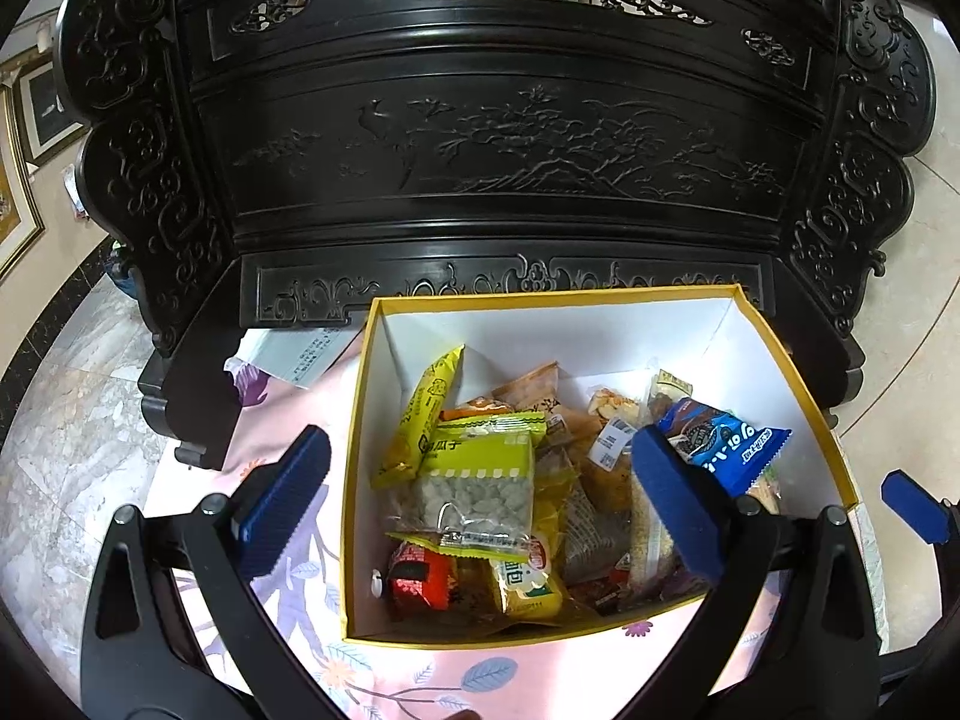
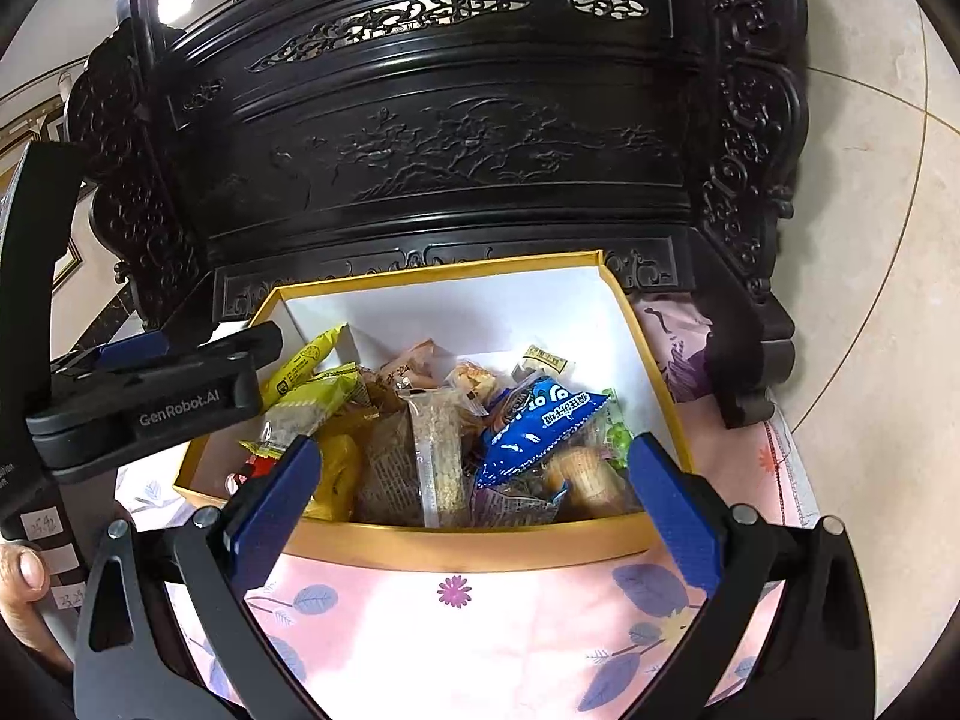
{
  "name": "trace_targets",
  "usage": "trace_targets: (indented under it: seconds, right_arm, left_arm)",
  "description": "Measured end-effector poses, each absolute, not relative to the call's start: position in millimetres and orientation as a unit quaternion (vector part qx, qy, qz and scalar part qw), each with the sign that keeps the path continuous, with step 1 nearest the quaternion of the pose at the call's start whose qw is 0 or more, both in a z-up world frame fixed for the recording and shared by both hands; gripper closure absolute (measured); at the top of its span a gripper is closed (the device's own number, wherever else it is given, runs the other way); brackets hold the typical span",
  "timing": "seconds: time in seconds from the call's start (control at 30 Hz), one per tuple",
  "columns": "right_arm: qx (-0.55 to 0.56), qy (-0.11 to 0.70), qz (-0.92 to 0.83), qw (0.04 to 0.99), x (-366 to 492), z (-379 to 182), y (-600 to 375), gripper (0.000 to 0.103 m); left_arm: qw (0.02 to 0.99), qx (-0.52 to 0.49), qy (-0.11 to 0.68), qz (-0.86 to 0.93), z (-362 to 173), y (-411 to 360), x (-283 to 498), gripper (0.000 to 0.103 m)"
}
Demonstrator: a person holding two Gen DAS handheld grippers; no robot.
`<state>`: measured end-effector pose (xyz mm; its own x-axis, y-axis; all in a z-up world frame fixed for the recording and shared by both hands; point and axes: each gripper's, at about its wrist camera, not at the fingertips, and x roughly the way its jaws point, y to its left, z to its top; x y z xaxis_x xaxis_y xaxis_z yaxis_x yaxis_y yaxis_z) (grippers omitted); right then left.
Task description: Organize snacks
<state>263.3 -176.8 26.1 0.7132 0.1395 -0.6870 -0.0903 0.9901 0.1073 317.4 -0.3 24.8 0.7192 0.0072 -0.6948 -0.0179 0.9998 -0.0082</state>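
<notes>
A yellow-rimmed cardboard box [image 1: 360, 480] with white inner walls sits on a pink floral cloth [image 1: 420, 678] spread over the seat of a dark carved wooden chair [image 1: 510, 138], and it is filled with a loose heap of wrapped snacks. The left gripper [image 1: 480, 486] hangs over the box with its blue-padded fingers spread wide and nothing between them: the left finger [image 1: 282, 498] is outside the box wall over the cloth, while the right finger [image 1: 678, 504] is over the snacks inside. Between the fingers lies a green-topped clear bag of melon seeds [image 1: 480, 480], with a yellow stick-shaped packet [image 1: 420, 420] leaning just beside it toward the back left and a red wrapped sweet [image 1: 420, 576] near the front wall. A blue cookie packet [image 1: 726, 444] rests on top of the heap at the right, just beyond the right finger's tip. The right gripper [image 2: 480, 498] is also wide open and empty, held nearer the front wall of the box [image 2: 468, 546]; its fingers frame the blue cookie packet [image 2: 540, 432], a long clear-wrapped grain bar [image 2: 441, 456] and a green packet [image 2: 618, 432] near the right wall. In the right wrist view the left gripper [image 2: 150, 396] shows side-on at the box's left edge, and a hand [image 2: 24, 588] grips its handle low at the left.
</notes>
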Motion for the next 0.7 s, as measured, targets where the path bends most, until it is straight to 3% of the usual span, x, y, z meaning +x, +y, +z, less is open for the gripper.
trace_targets:
  seconds: [0.7]
  right_arm:
    - [0.028,0.378,0.069,0.923,263.7,22.3,-171.7,0.001]
  left_arm:
    - [0.925,-0.012,0.379,0.001,24.3,-1.7,317.5,0.002]
